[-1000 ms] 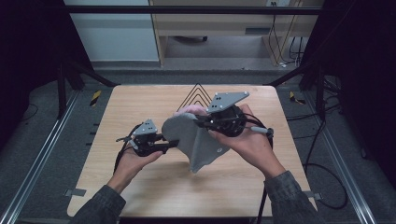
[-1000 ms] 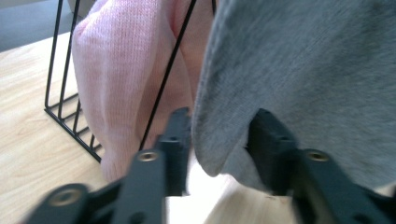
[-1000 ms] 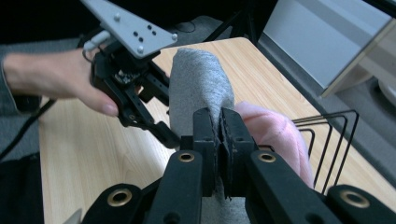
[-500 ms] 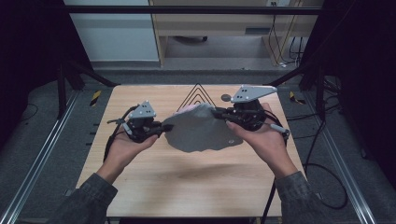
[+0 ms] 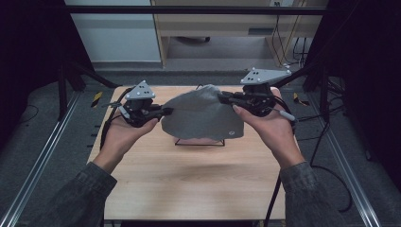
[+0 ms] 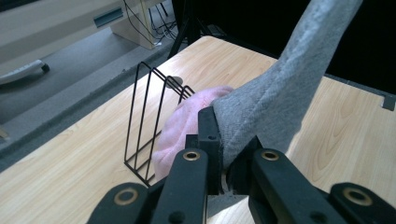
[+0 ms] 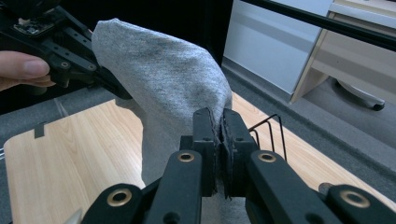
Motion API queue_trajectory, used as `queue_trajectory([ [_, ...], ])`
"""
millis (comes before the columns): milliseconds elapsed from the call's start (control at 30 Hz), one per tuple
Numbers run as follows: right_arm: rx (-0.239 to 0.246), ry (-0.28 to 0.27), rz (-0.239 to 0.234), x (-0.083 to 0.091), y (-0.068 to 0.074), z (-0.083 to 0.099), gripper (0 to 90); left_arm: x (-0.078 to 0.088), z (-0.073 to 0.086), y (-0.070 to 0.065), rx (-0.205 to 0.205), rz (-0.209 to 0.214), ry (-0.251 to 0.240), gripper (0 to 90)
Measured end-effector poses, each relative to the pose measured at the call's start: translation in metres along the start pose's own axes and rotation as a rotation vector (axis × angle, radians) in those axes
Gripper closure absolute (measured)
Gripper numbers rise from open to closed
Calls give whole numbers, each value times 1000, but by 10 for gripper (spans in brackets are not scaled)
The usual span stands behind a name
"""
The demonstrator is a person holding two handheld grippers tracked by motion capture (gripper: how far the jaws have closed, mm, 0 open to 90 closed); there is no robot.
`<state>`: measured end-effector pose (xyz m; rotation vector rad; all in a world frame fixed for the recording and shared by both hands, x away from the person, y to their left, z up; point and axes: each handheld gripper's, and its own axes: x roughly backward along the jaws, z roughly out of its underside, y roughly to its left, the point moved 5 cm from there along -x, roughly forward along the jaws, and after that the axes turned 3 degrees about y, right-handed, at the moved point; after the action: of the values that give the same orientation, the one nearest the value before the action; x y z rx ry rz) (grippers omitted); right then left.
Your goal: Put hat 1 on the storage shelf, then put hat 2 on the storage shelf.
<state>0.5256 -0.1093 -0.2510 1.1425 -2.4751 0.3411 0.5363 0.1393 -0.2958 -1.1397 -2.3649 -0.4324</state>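
Pale wooden table (image 5: 189,175) on grey carpeted floor (image 5: 52,142), metal rails (image 5: 28,189) along both sides. Beyond: white cabinet (image 5: 113,35), light wood desk (image 5: 222,23), dangling cables (image 5: 288,33). Dark surroundings left and right; dim overhead lighting.

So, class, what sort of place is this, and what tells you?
Probably a lab or workshop set up for recording handling tasks: a bare wooden table inside a black metal frame, cables trailing over a grey floor, and a person holding instrumented grippers with a grey cloth.

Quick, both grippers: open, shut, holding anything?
Left gripper: shut on the grey cloth.
Right gripper: shut on the same grey cloth.
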Motion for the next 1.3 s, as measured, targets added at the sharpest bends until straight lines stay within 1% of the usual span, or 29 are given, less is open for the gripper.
queue_trajectory([
  [167,-5,-2,7,1,-4,-3,862,4,-7,0,-7,-4,-6,865],
  [233,-9,-6,8,2,-6,-4,861,5,-13,1,-1,6,-14,865],
  [267,-9,-6,8,2,-6,-4,861,5,-13,1,-1,6,-14,865],
  [367,-17,-11,12,1,-13,-8,862,9,-22,0,-8,11,-22,865],
  [467,-32,-28,7,0,-20,-13,862,12,-30,2,-25,10,-20,865],
  [567,-37,-43,14,0,-25,-16,862,13,-36,4,-9,10,-33,865],
  [667,-56,-50,32,-3,-31,-20,862,11,-41,5,-2,-11,-23,865],
  [733,-58,-59,51,-5,-36,-23,862,9,-46,7,6,-22,-24,865],
  [800,-65,-77,73,-6,-41,-27,862,6,-52,11,-3,-38,-24,864],
  [833,-68,-91,81,-7,-44,-28,862,4,-57,14,-3,-38,-27,864],
  [900,-77,-128,102,-9,-52,-31,862,1,-66,21,0,-32,-53,863],
  [933,-84,-149,105,-10,-57,-32,862,0,-69,25,0,-30,-60,863],
  [967,-87,-160,110,-12,-62,-33,862,-3,-72,28,-5,-37,-66,864],
  [1033,-97,-162,118,-17,-71,-33,862,-10,-77,35,-14,-45,-69,863],
  [1100,-112,-170,125,-22,-79,-33,862,-16,-79,41,2,-46,-86,864],
  [1133,-120,-183,127,-24,-82,-33,862,-18,-80,42,1,-49,-95,864],
  [1200,-137,-203,131,-26,-87,-33,862,-21,-82,45,-2,-61,-117,864],
  [1300,-130,-210,150,-28,-91,-35,862,-25,-85,51,12,-82,-148,865],
])
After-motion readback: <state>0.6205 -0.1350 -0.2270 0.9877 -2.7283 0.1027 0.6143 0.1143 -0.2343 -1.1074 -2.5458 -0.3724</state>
